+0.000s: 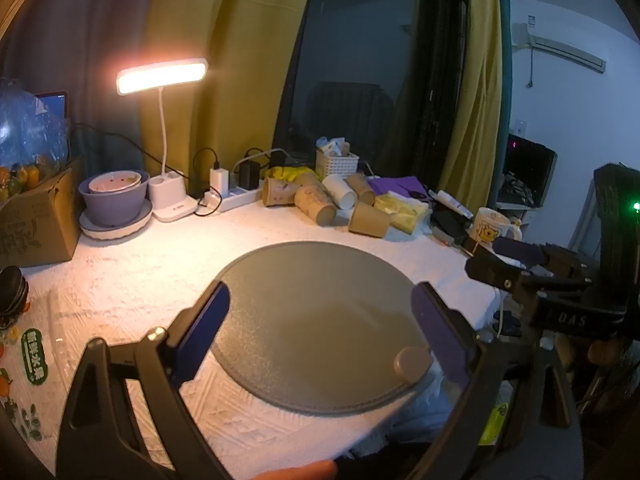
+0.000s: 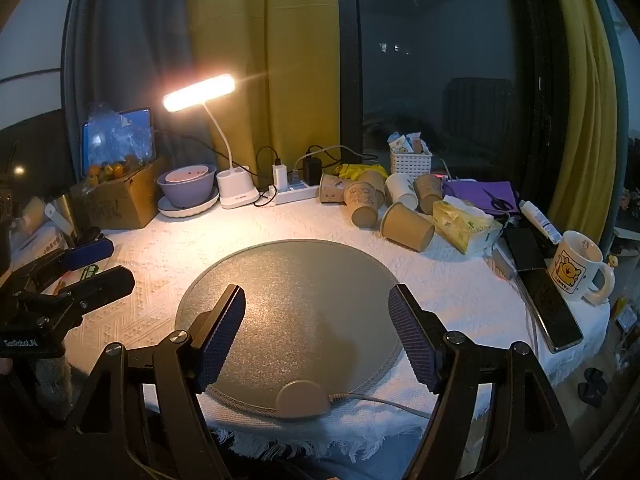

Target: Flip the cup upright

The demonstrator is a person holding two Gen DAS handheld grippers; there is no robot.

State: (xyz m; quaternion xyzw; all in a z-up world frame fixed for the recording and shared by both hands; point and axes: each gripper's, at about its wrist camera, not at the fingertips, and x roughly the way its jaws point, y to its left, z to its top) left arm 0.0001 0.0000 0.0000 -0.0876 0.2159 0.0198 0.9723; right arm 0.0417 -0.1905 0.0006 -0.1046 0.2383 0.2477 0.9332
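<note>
I have the left gripper [image 1: 320, 328] spread wide with nothing between its blue pads, low in its view above the round grey mat [image 1: 316, 320]. My right gripper [image 2: 316, 336] is just as wide and bare, low centre over the same mat. The paper cups [image 2: 408, 226] lie tipped on their sides in a cluster at the upper right of the right view, on the white cloth of the tabletop [image 2: 152, 272], just beside the tissue pack [image 2: 464, 224]. A lit desk lamp [image 2: 200, 92] glows at upper left.
</note>
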